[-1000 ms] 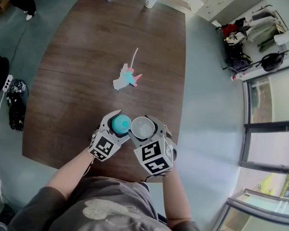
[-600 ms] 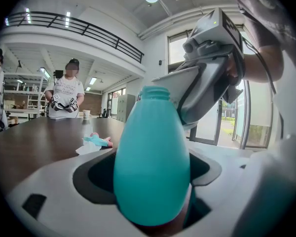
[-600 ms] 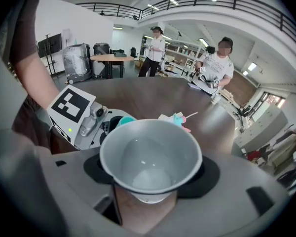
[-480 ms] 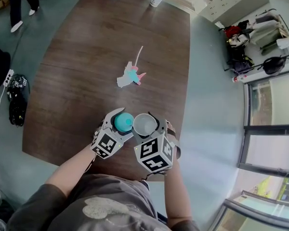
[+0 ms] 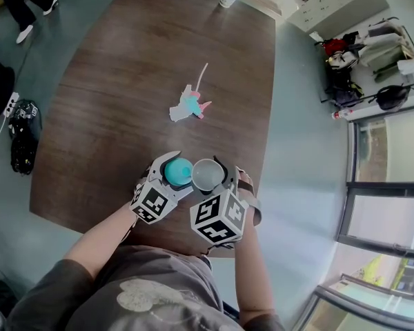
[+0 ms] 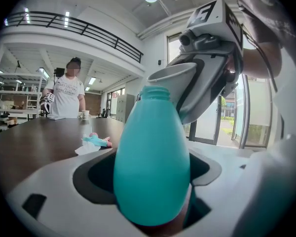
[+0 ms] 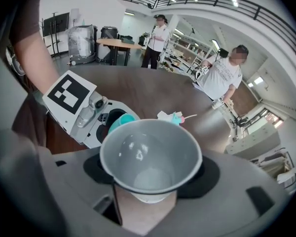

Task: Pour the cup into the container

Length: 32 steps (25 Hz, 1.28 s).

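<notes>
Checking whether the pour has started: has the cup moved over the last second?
No clear move. The cup keeps about the same spacing from the toy on the table and stays right beside the teal bottle.

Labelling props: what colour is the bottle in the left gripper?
Teal: the bottle shows best in the left gripper view.

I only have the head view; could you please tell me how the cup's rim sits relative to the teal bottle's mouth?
Observer: In the left gripper view the cup is tilted, its lower lip just above the open neck of the teal bottle; whether they touch I cannot tell.
Operator: Thank you; is anything visible inside the cup?
Observer: The right gripper view looks straight in: bare grey walls with glints, no coloured contents; clear liquid I cannot rule out.
</notes>
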### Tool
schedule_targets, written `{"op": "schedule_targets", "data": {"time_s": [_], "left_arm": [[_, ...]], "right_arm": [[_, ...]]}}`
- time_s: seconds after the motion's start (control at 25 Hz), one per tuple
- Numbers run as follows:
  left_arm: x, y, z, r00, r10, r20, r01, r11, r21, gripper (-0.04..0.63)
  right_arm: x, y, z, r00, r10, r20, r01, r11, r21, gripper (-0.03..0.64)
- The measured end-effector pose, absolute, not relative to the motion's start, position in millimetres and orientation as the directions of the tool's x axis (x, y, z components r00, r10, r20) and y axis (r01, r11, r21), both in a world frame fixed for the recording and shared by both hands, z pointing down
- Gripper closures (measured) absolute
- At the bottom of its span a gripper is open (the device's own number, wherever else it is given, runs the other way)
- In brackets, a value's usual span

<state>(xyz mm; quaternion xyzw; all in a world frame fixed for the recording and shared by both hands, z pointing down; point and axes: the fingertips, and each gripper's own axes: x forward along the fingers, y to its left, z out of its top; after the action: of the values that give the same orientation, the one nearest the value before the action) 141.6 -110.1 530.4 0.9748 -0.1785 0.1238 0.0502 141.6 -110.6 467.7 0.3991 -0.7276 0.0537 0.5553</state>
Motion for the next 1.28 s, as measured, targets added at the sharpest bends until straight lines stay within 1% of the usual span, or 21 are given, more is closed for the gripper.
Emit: {"op": "schedule_targets", "data": {"time_s": [0.16,0.72,1.28], "left_arm": [[141.8,-110.2,532.1,0.906,-0.335,0.26,-0.36,-0.931,0.055,0.183],[142.5,-109.9,530.7,0.905,-0.335,0.262,-0.36,-0.931,0.054,0.183],[142.9,-109.3,530.1,0.905,-0.335,0.263,-0.36,-0.931,0.054,0.183]], "right_arm": [[144.3,-109.7,469.9,-0.034,-0.501,0.865,-0.625,0.686,0.372,0.308],[139.9,-105.6,471.5,0.003,-0.469,0.883,-0.583,0.717,0.383,0.313],[140.2,-103.1,472.7,0.075,-0.428,0.901,-0.538,0.743,0.398,0.313]]}}
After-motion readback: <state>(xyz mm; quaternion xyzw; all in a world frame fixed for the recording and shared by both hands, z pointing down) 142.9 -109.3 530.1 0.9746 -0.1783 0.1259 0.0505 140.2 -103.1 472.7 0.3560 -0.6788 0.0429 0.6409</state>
